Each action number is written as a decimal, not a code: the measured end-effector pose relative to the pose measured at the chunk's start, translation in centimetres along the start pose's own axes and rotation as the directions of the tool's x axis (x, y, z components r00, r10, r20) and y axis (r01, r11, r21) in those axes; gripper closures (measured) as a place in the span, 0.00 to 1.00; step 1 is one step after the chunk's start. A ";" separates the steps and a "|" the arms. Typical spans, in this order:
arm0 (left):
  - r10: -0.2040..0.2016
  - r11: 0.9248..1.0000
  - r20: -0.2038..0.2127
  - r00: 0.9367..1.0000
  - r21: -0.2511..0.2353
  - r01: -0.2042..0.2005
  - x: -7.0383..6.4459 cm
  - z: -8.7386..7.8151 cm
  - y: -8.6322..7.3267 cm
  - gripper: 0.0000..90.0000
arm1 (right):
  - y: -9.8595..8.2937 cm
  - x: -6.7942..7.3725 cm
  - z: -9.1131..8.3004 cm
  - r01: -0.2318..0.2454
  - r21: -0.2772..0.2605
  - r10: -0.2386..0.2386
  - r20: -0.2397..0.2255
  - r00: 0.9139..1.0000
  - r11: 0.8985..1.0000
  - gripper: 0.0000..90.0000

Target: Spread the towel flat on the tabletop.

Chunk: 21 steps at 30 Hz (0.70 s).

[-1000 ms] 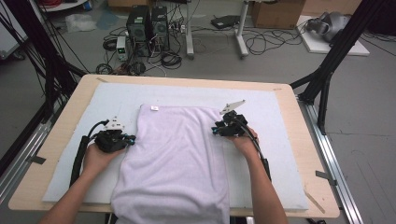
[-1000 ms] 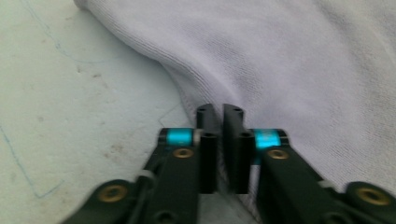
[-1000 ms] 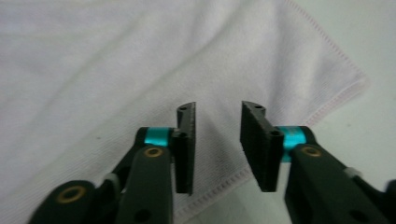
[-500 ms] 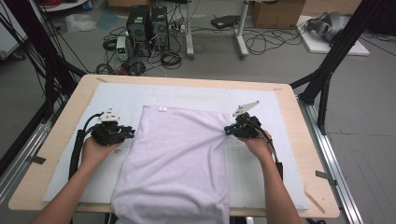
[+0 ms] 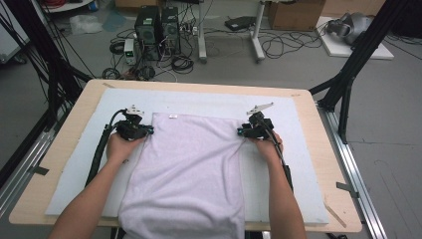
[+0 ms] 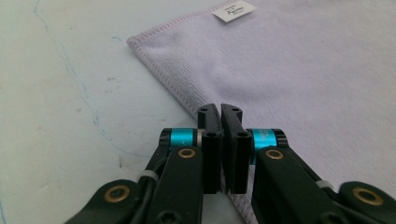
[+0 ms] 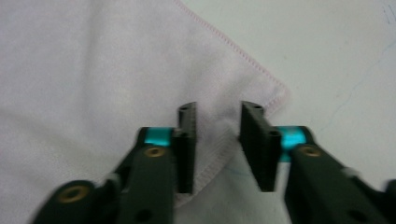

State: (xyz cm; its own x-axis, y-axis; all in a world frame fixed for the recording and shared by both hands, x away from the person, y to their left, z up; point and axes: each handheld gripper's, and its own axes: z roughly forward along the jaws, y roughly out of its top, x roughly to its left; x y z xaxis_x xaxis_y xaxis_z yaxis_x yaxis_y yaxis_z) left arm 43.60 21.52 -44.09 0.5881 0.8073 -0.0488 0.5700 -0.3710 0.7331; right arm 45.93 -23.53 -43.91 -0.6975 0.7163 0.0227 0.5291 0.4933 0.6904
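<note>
A lavender towel [image 5: 191, 169] lies flat on the white mat, its near end hanging over the table's front edge and a small white label [image 6: 234, 9] by its far hem. My left gripper [image 5: 135, 129] sits at the towel's left edge [image 6: 161, 77] near the far corner. Its jaws are shut, and the hem runs in under their tips [image 6: 220, 112]. My right gripper [image 5: 250, 130] is at the towel's right edge, open. Its jaws straddle the stitched hem [image 7: 218, 154] just short of the far right corner [image 7: 280, 95].
The white mat [image 5: 298, 164] covers most of the wooden table [image 5: 84, 94]. Bare mat lies outside both towel edges. Black frame legs stand at both sides, with computer towers and cables on the floor beyond the far edge.
Both hands slid off the towel toward its sides. The left gripper then moved forward to the left edge, and the right gripper came back in over the right edge.
</note>
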 end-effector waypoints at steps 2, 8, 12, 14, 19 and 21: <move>0.009 1.000 -0.030 0.999 0.001 -0.009 0.0 0.0 0.1 0.97 | 0.3 0.1 0.1 0.027 -0.003 -0.027 -0.016 1.000 1.000 0.97; -0.046 0.997 -0.138 0.989 -0.067 0.037 1.0 -1.0 0.6 0.96 | 3.0 0.5 -0.2 0.058 -0.065 -0.051 0.102 0.993 0.996 0.94; -0.006 0.999 -0.099 0.995 -0.036 0.002 1.2 -1.7 0.2 0.78 | 2.8 0.1 -0.4 0.012 -0.029 -0.011 0.048 0.999 1.000 0.80; 0.028 0.999 -0.070 0.997 -0.043 -0.031 0.8 -2.4 0.0 0.76 | 2.2 0.8 -0.8 0.048 -0.022 -0.047 0.033 0.998 0.999 0.78; 0.103 0.993 0.014 0.995 -0.056 -0.102 -1.0 -4.7 -1.3 0.70 | -0.2 3.1 -2.3 0.067 -0.024 -0.068 -0.072 0.995 0.997 0.71; 0.129 0.991 0.034 0.991 -0.044 -0.128 -1.7 -5.5 -2.1 0.67 | -1.1 4.2 -2.9 0.097 -0.023 -0.099 -0.103 0.990 0.995 0.69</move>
State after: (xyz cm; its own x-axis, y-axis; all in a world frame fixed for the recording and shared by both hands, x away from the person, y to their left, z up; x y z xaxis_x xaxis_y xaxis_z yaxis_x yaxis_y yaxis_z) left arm 38.22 23.44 -41.82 0.6757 0.7368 0.0235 0.4644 -0.4502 0.7627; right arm 41.01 -22.52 -42.52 -0.7927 0.6089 0.0287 0.4473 0.5490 0.7061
